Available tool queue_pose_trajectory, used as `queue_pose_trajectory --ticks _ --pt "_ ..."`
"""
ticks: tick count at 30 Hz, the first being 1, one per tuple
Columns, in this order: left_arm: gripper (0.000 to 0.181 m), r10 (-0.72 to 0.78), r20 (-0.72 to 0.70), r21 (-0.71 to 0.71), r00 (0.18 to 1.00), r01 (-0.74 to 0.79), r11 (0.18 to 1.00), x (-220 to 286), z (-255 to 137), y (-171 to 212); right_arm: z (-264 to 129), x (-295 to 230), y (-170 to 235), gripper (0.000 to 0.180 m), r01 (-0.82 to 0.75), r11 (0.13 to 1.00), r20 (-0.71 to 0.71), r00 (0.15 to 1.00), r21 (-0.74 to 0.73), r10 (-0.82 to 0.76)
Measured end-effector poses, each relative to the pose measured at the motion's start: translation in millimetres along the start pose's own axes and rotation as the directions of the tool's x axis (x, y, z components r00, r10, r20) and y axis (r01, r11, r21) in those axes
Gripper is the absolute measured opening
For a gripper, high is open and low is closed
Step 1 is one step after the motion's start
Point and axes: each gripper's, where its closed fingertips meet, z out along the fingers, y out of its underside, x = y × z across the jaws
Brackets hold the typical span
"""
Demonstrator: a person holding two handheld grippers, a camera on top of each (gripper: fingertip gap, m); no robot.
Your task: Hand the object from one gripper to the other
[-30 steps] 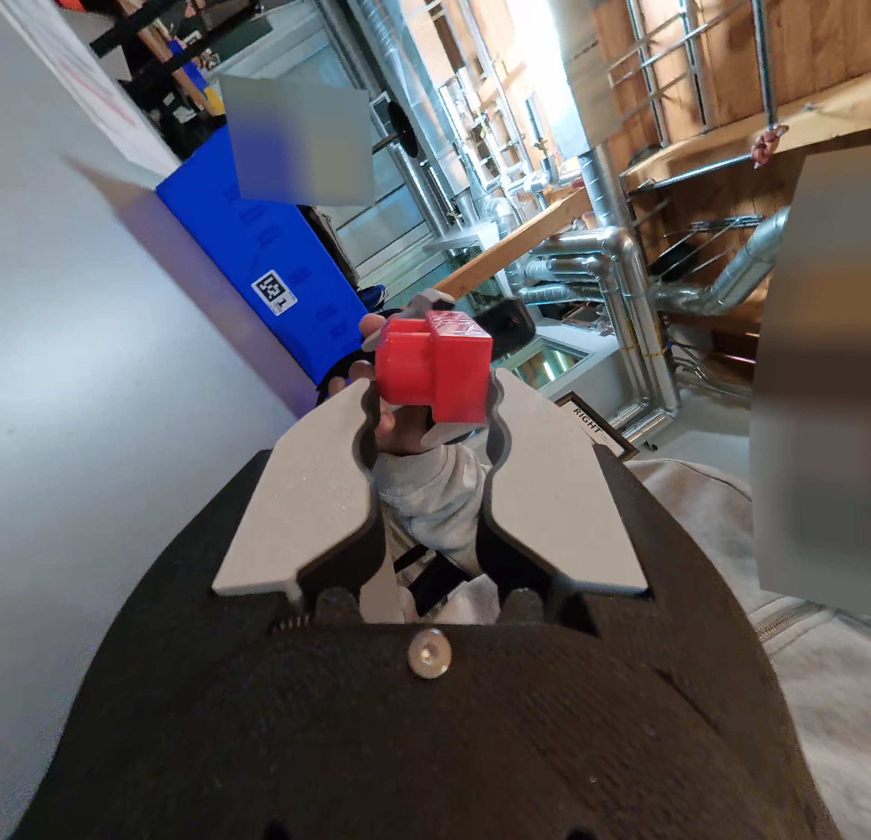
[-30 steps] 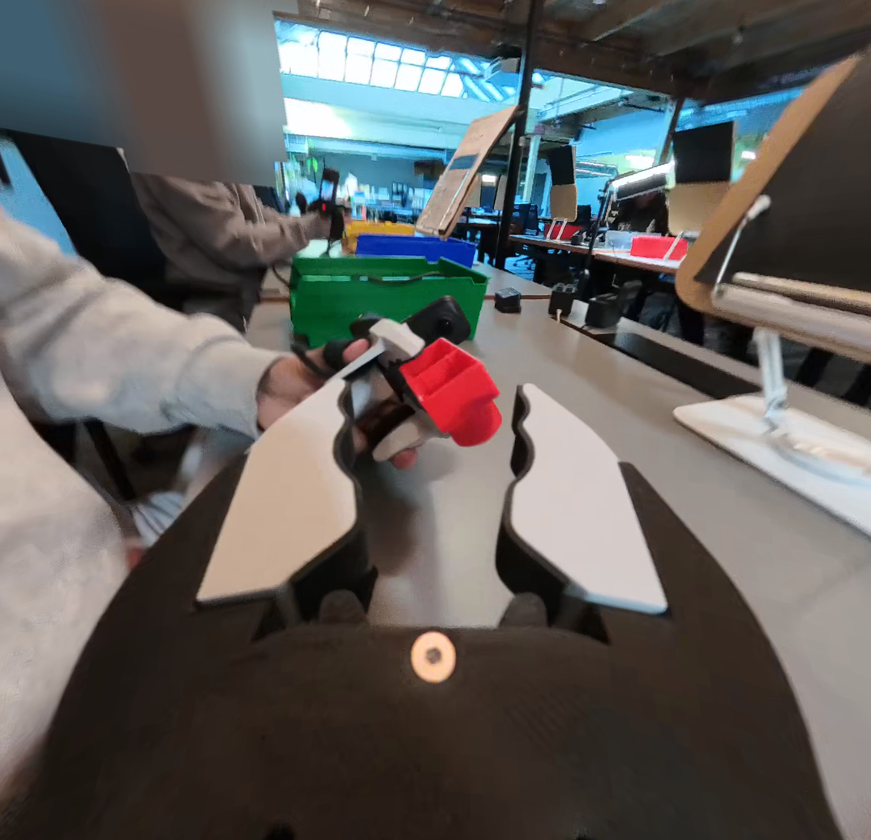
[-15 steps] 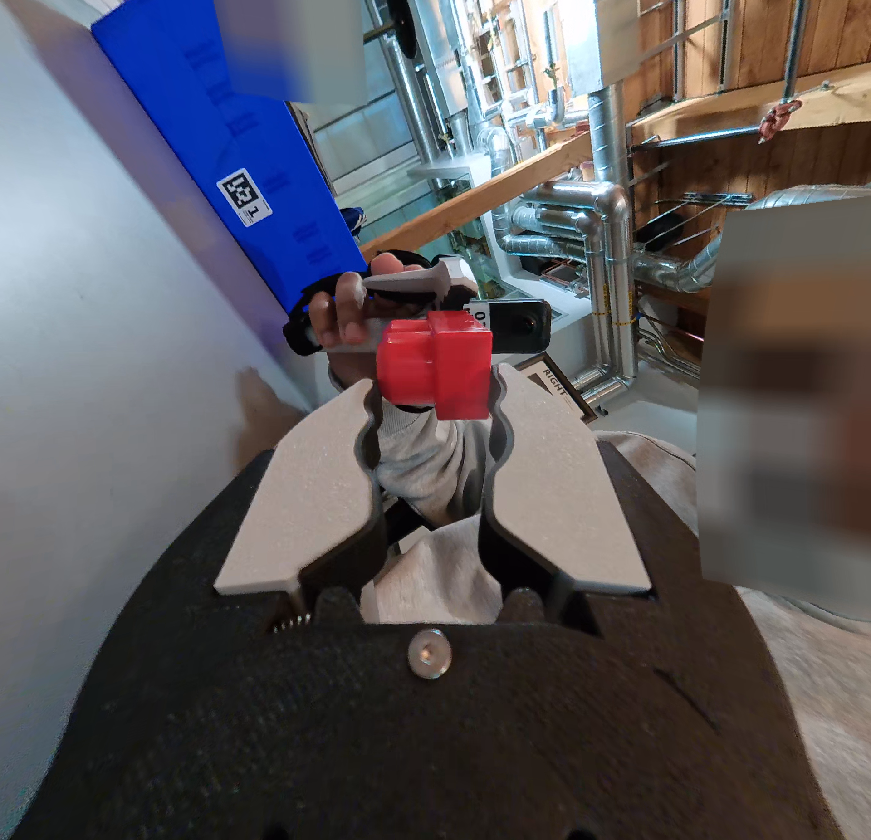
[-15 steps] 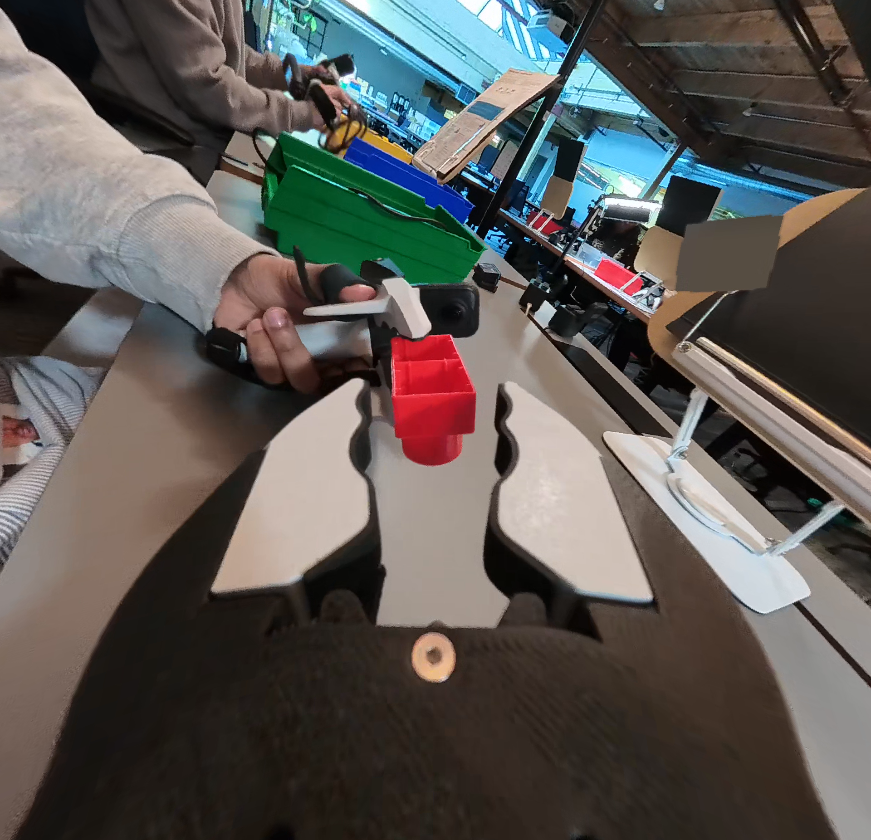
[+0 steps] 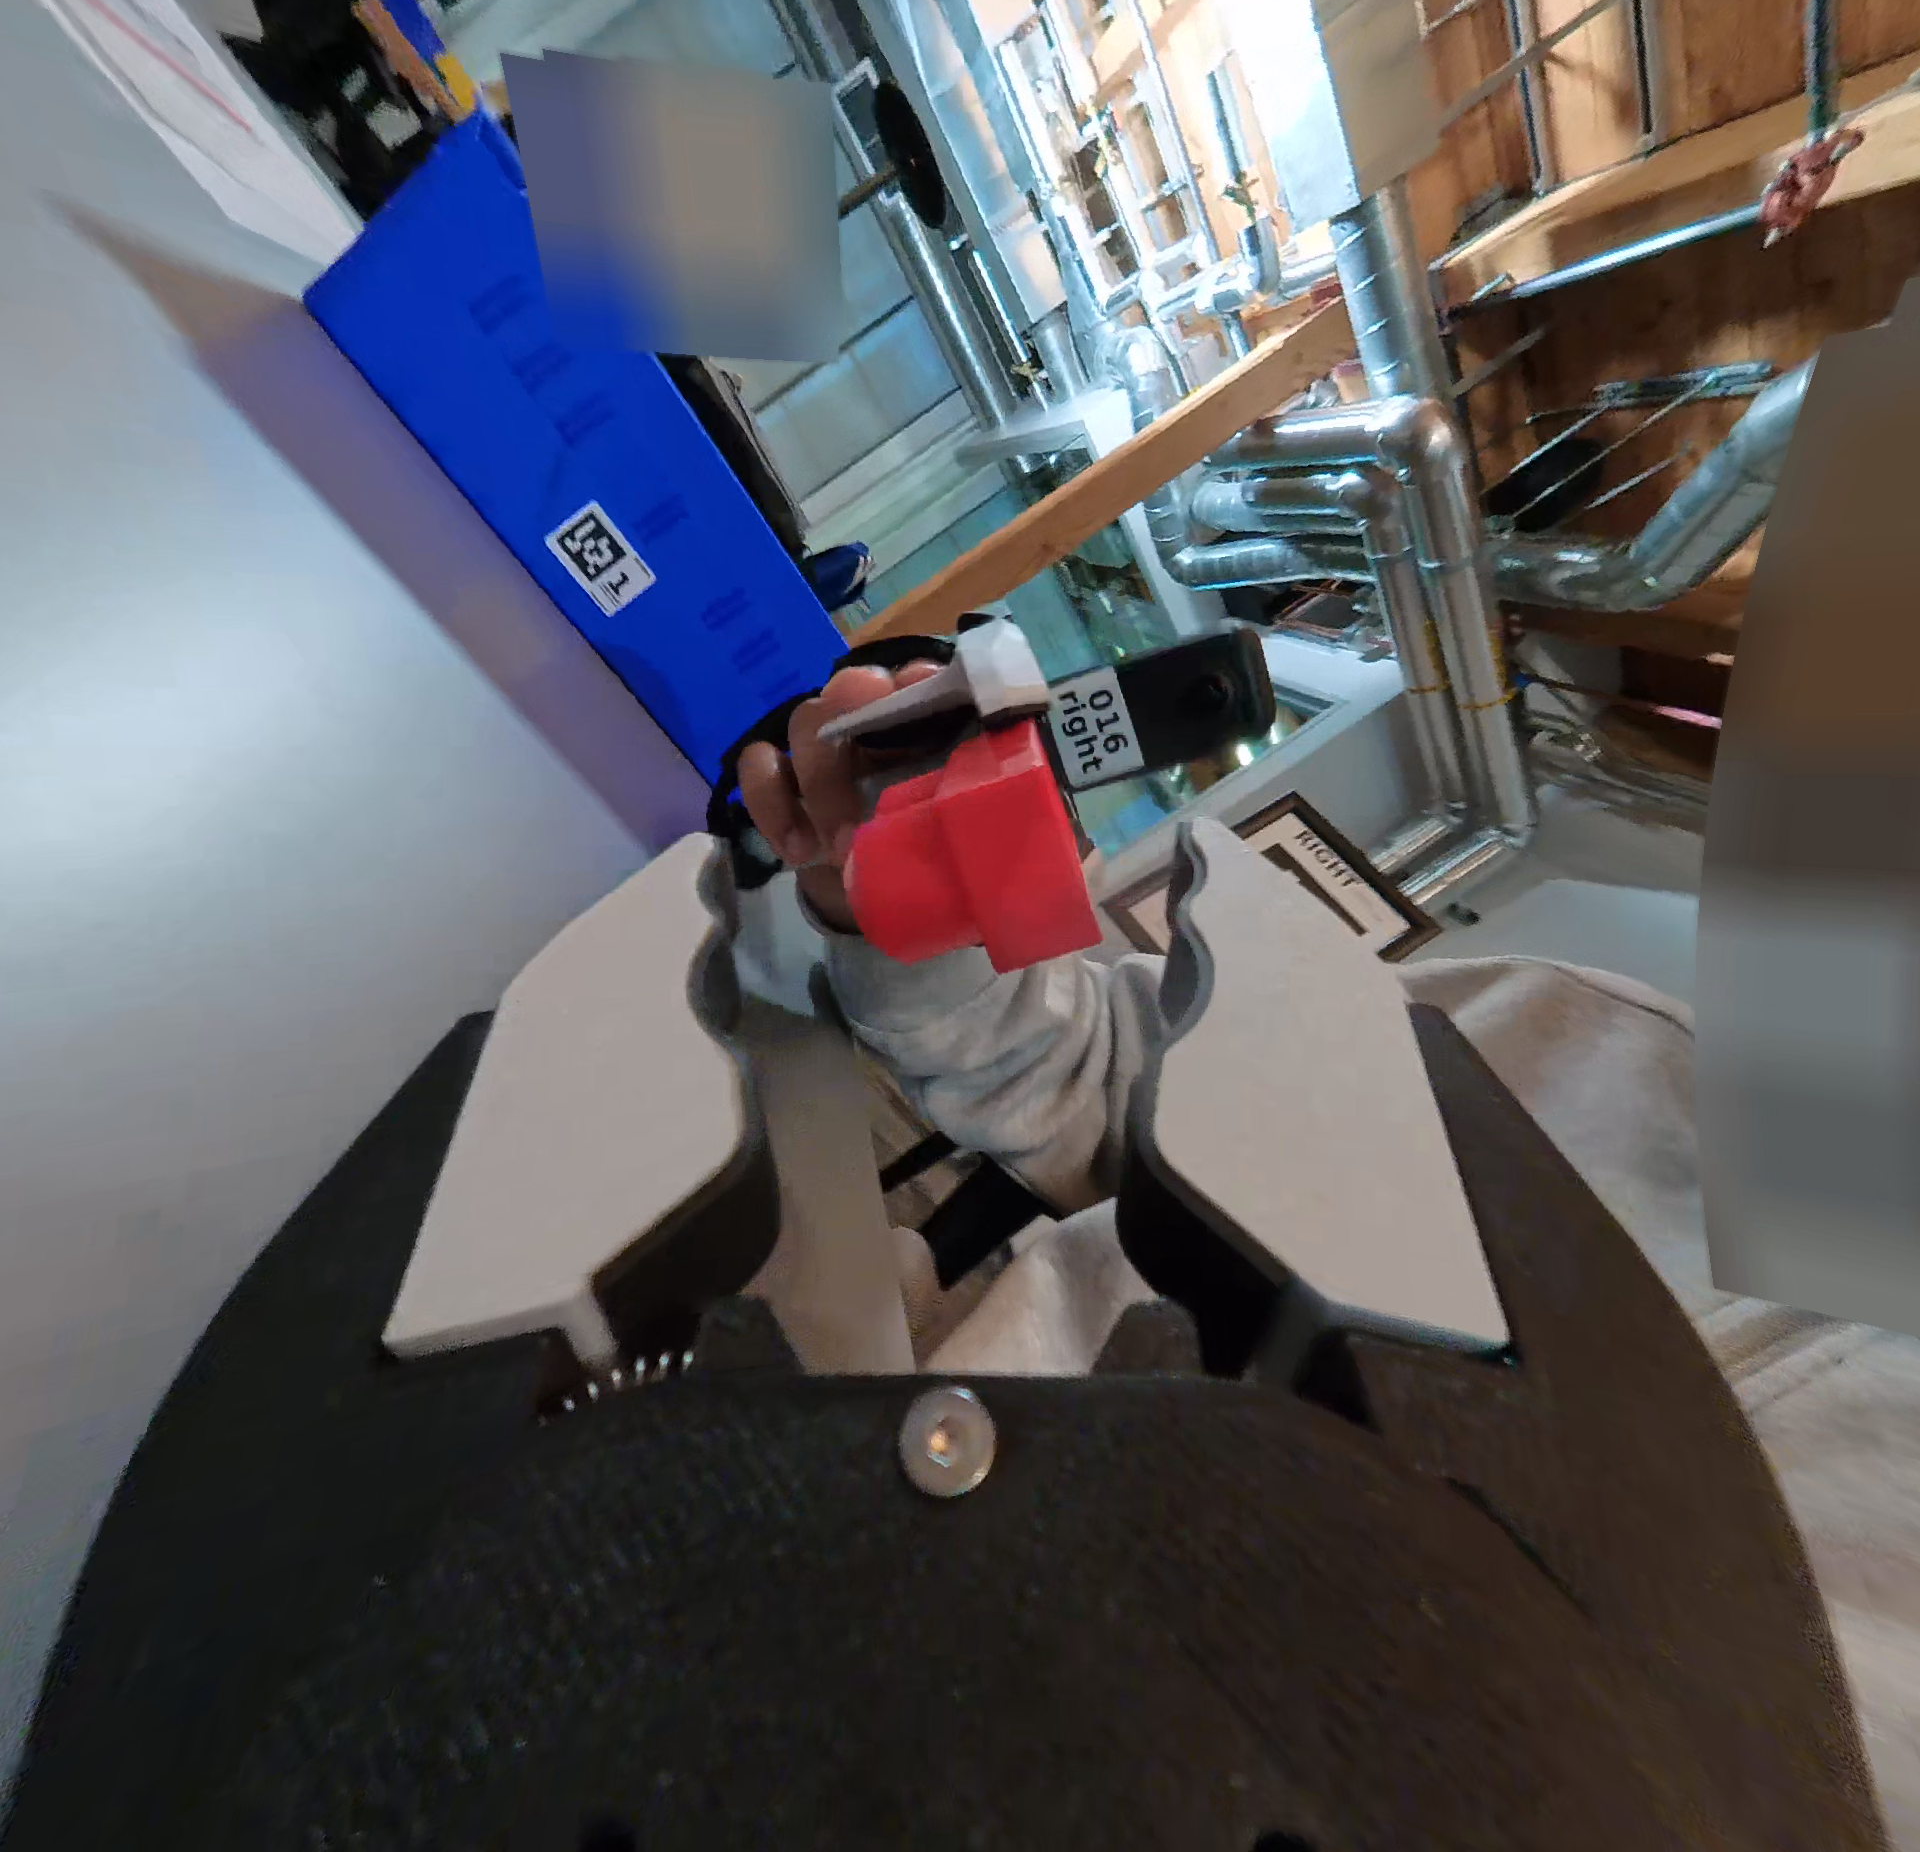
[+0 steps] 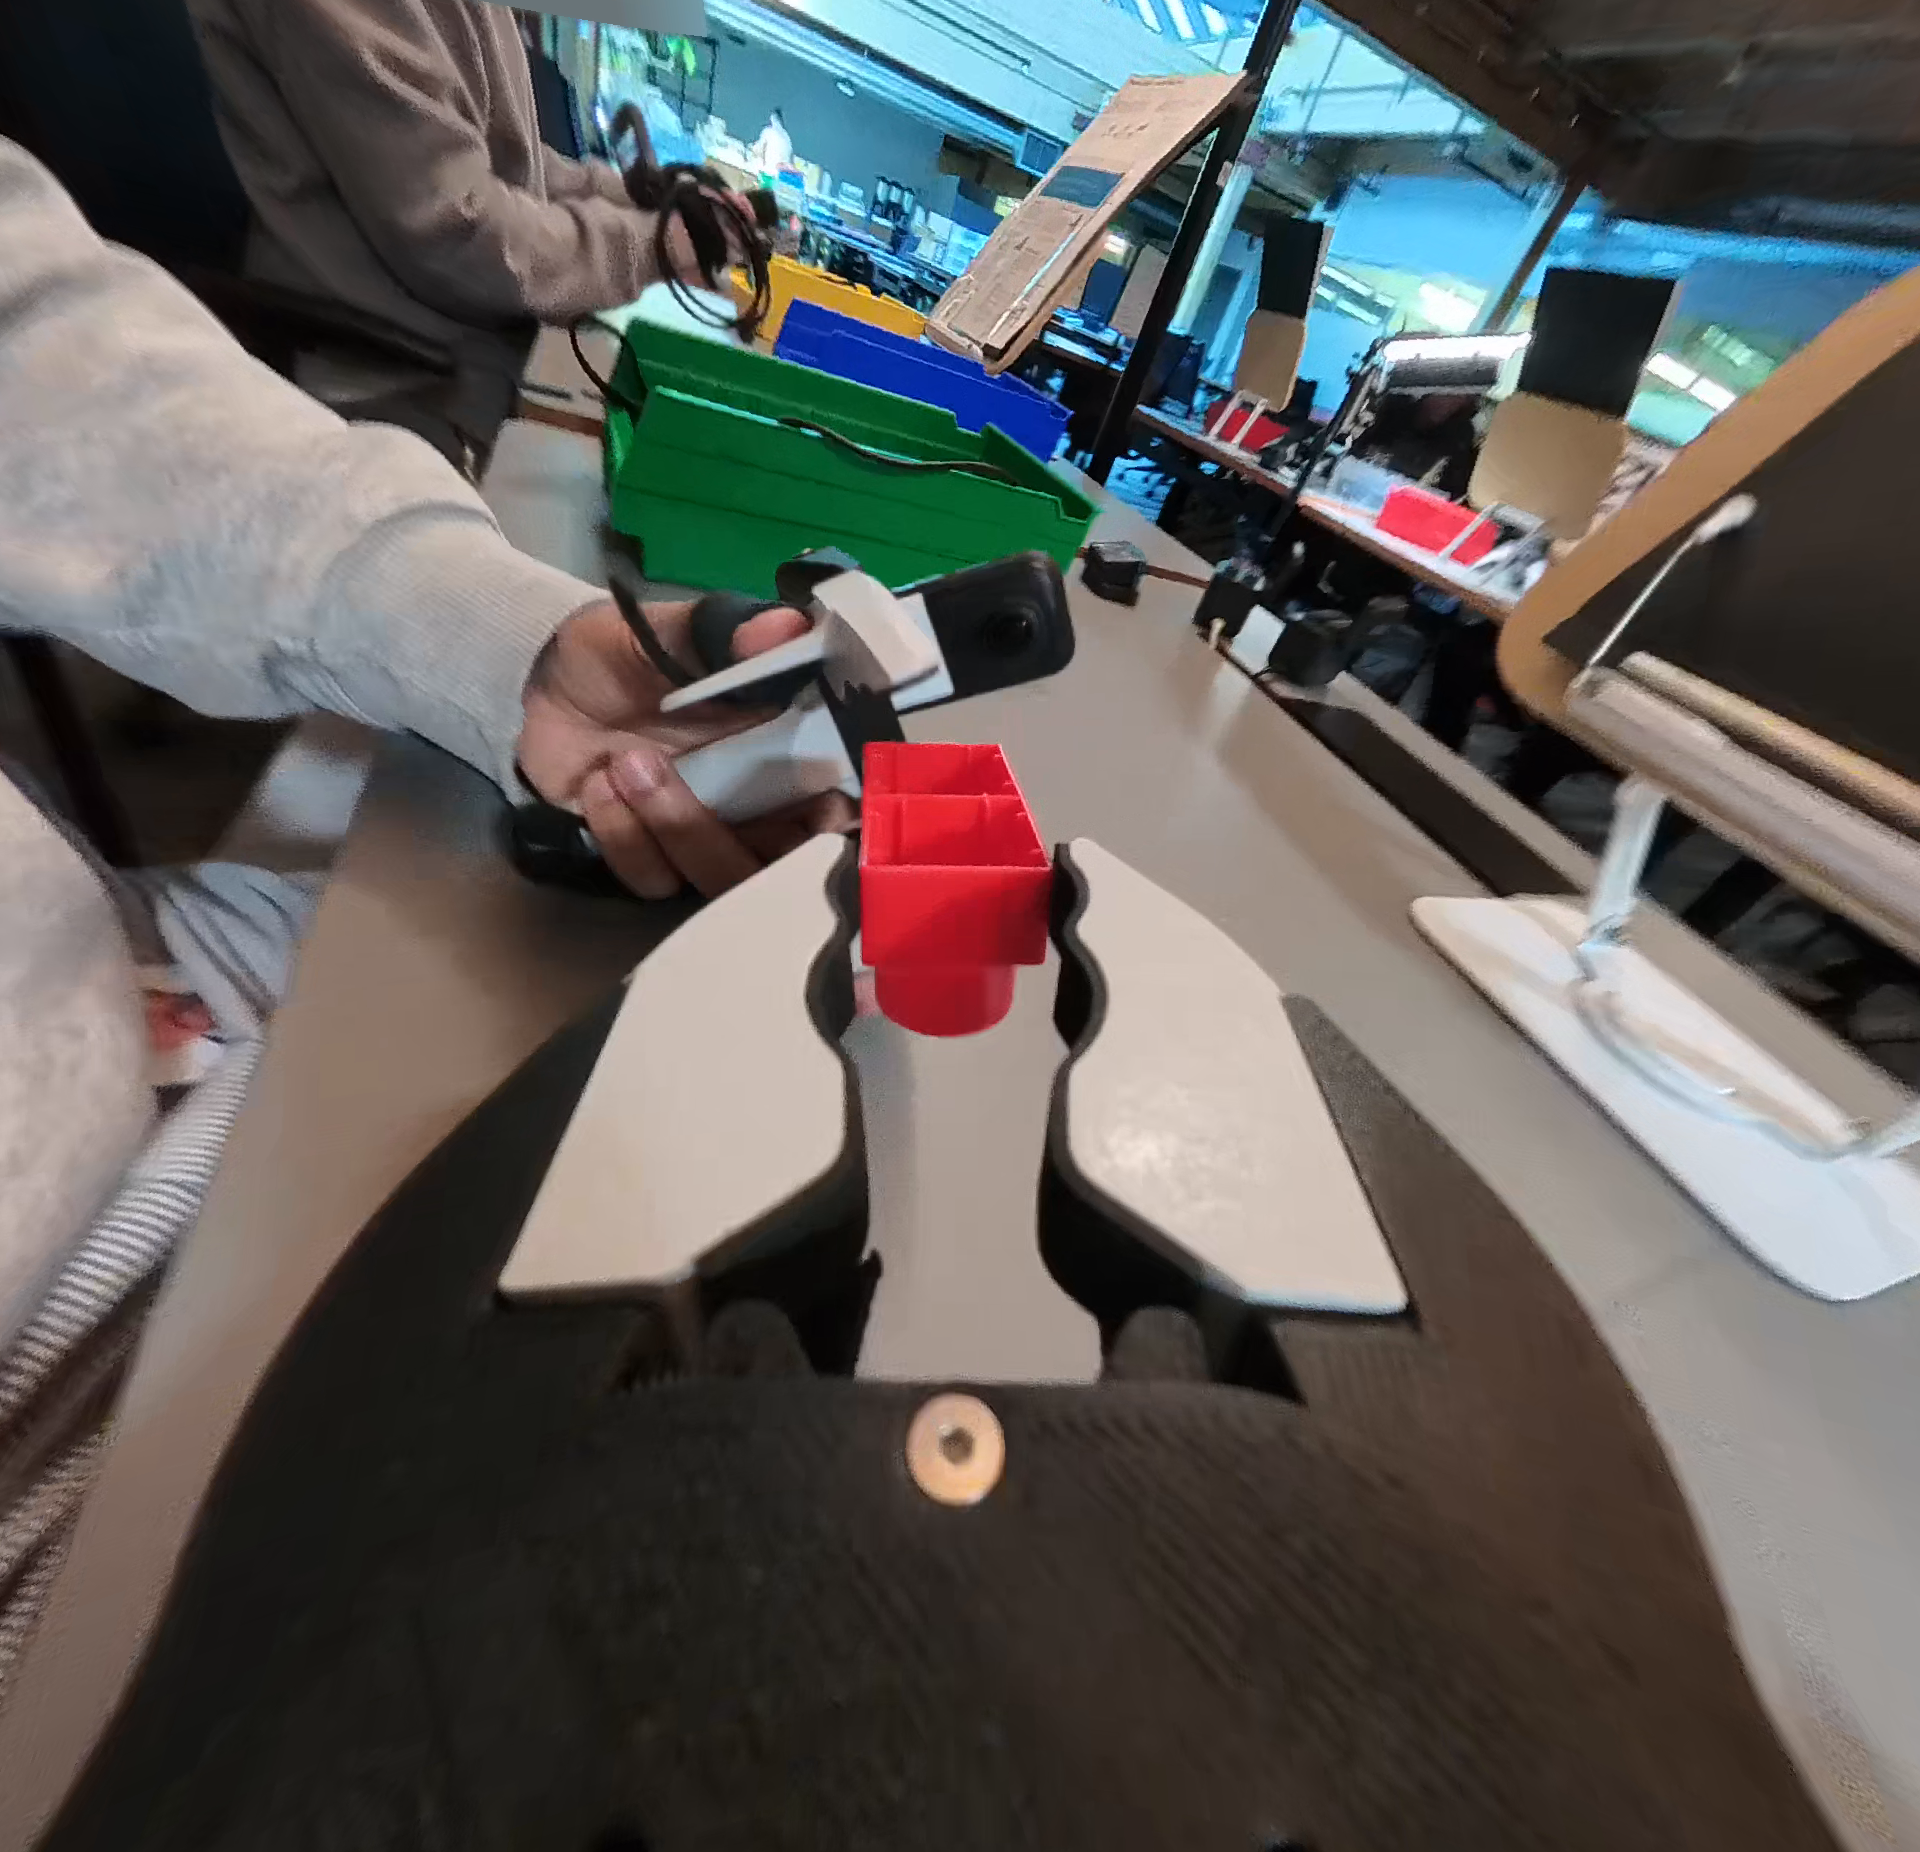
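Note:
The object is a red plastic block [image 6: 951, 867] with an open two-cell top and a round stub below. My right gripper [image 6: 948, 867] is shut on it, one fingertip pressed on each side, and holds it above the grey table [image 6: 1195, 763]. The left gripper's body [image 6: 862, 649], held in a hand, sits just behind the block. In the left wrist view my left gripper [image 5: 951, 857] is open. The red block [image 5: 966, 857] hangs between its tips with a gap on each side, held by the right gripper's body [image 5: 987, 680] beyond it.
A green bin [image 6: 831, 493] and a blue bin [image 6: 914, 368] stand at the table's far end. A white stand base [image 6: 1662, 1075] lies on the right. Another person [image 6: 416, 192] handles cables at the back left. A blue box [image 5: 582, 472] stands beside the left gripper. Less than 4 cm separates the two grippers' tips.
The left gripper, shut on the block before, has opened and let go. The right gripper moved in around the block and closed on it.

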Motion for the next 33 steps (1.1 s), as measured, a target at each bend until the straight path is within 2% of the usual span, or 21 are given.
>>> queue_pose_trajectory --ticks 1,3,6,10,18,22,26,29,33 --pt "0.086 0.041 0.0 0.003 0.999 -0.041 0.999 3.3 1.3 -0.4 -0.9 0.1 -0.2 0.036 -0.071 0.997 0.02 0.997 0.005 0.071" --pt "0.089 0.128 -0.007 -0.001 0.992 -0.128 0.992 11.4 4.2 0.4 -3.1 0.3 -2.2 0.035 -0.248 0.969 0.077 0.966 0.017 0.246" --pt "0.089 0.234 -0.021 -0.006 0.972 -0.235 0.972 21.4 6.6 2.5 -9.2 4.8 -9.7 0.036 -0.485 0.872 0.177 0.866 0.064 0.469" --pt "0.081 0.321 -0.004 0.029 0.947 -0.321 0.947 28.2 4.2 -3.3 -16.0 16.4 -9.6 0.036 -0.608 0.789 0.202 0.787 0.091 0.583" --pt "0.07 0.464 0.096 -0.038 0.881 -0.463 0.886 22.0 7.0 2.0 -6.9 5.1 -4.0 0.036 -0.628 0.778 0.22 0.763 0.028 0.608" --pt "0.036 0.528 0.142 -0.107 0.837 -0.517 0.849 15.3 8.2 7.8 -4.7 4.9 -2.5 0.036 -0.63 0.776 0.208 0.763 0.028 0.612" --pt "0.036 0.545 0.168 -0.091 0.821 -0.538 0.838 16.1 7.8 3.1 -4.0 8.3 -1.4 0.037 -0.604 0.794 0.19 0.789 0.064 0.585" --pt "0.036 0.548 0.209 -0.065 0.81 -0.548 0.834 14.0 3.2 -4.8 -3.7 21.8 1.4 0.066 -0.566 0.815 0.095 0.825 0.123 0.558" --pt "0.036 0.526 0.294 -0.022 0.798 -0.545 0.838 6.4 -7.3 -19.1 -5.5 34.1 8.1 0.071 -0.437 0.893 -0.065 0.893 0.105 0.445"
